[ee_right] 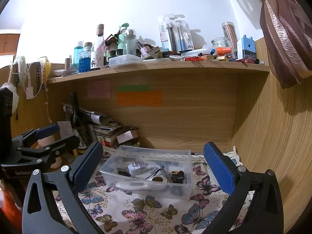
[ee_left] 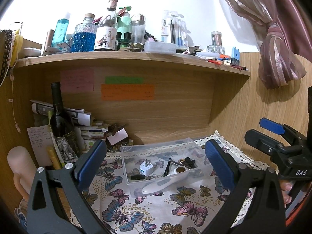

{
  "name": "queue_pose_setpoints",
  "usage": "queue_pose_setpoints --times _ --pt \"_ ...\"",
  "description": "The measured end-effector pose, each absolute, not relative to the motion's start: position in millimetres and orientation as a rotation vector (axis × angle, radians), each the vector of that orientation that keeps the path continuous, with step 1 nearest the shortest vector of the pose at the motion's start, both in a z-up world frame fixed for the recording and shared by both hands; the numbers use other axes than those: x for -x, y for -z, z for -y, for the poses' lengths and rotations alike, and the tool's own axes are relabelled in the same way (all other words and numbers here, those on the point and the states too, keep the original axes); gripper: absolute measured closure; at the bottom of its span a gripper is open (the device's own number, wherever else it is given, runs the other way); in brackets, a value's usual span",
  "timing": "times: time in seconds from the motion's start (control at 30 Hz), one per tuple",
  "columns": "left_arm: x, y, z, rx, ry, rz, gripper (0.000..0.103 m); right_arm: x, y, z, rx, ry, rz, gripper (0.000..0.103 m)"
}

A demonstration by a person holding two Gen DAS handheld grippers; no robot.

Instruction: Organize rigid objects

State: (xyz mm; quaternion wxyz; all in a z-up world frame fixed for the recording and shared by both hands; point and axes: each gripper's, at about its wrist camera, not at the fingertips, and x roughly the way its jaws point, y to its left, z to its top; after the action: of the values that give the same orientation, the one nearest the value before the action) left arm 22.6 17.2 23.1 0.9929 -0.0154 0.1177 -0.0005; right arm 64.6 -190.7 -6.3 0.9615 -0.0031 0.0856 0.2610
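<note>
Left gripper point(ee_left: 156, 159) and right gripper point(ee_right: 154, 165), fingers spread and empty, frame a clear bin point(ee_left: 161, 161) collecting small items.

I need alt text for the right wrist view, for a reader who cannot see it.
A clear plastic box of small items, including a white plug adapter, sits on a butterfly-print cloth between the open right gripper fingers. Behind, a cluttered wooden shelf; the left gripper shows at left.
</note>
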Motion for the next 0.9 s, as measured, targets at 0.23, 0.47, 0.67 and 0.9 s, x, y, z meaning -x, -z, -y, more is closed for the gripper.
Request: queue_pose_setpoints --times 0.23,0.47,0.67,0.9 --pt "-20.6 -24.2 -15.1 0.028 -0.005 -0.231 0.000 -63.6 6.3 188.9 0.006 -0.527 -0.173 0.000" --pt "-19.6 -24.3 -15.1 0.026 -0.003 -0.230 0.000 -63.4 5.4 188.7 0.008 -0.536 -0.169 0.000" --pt "-18.3 -24.2 -14.3 0.030 -0.002 -0.232 0.000 -60.9 5.0 187.5 0.010 -0.538 -0.160 0.000" --pt "-16.7 -24.4 -16.6 0.036 0.009 -0.229 0.000 -61.0 5.3 188.2 0.008 -0.543 -0.162 0.000"
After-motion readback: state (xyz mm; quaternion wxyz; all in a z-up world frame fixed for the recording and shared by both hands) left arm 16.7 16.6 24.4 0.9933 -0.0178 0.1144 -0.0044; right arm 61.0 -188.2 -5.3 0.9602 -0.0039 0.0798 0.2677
